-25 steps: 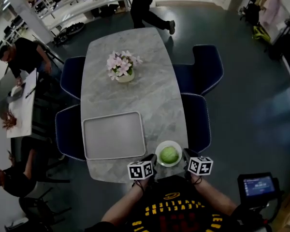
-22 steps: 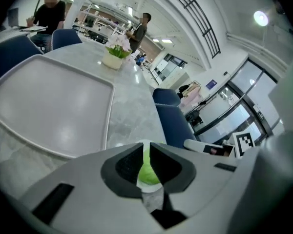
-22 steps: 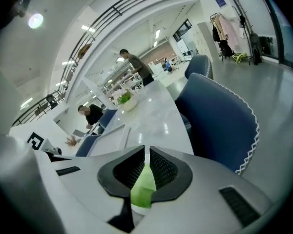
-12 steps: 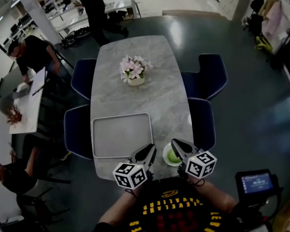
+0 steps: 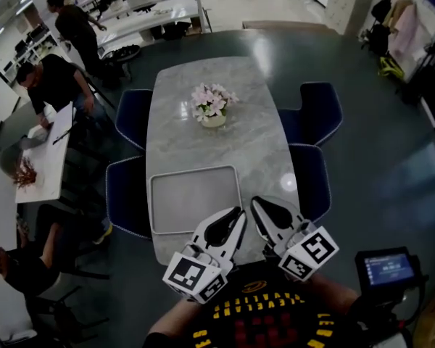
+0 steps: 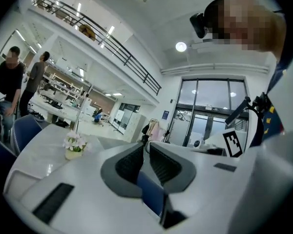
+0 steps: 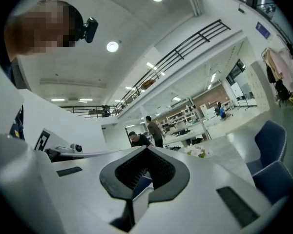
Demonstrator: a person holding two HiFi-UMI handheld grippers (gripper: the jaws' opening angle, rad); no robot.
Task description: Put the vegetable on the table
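Observation:
Both grippers are held up close to my head camera, over the near end of the marble table (image 5: 210,147). My left gripper (image 5: 236,212) and my right gripper (image 5: 254,201) point away from me, side by side. Each is shut with nothing between its jaws. In the left gripper view the left gripper (image 6: 145,144) aims level across the room, and in the right gripper view the right gripper (image 7: 146,149) does the same. The green vegetable and its white bowl are hidden behind the grippers.
A grey tray (image 5: 194,198) lies on the table's near left part. A pot of pink flowers (image 5: 213,106) stands further along. Dark blue chairs (image 5: 312,111) flank both sides. A small screen (image 5: 388,268) sits at my right. People (image 5: 54,85) work at benches on the left.
Both grippers have risen from beside the bowl towards my head camera and now cover the bowl and the vegetable. The view has shifted slightly. A person behind the table has walked off to the left.

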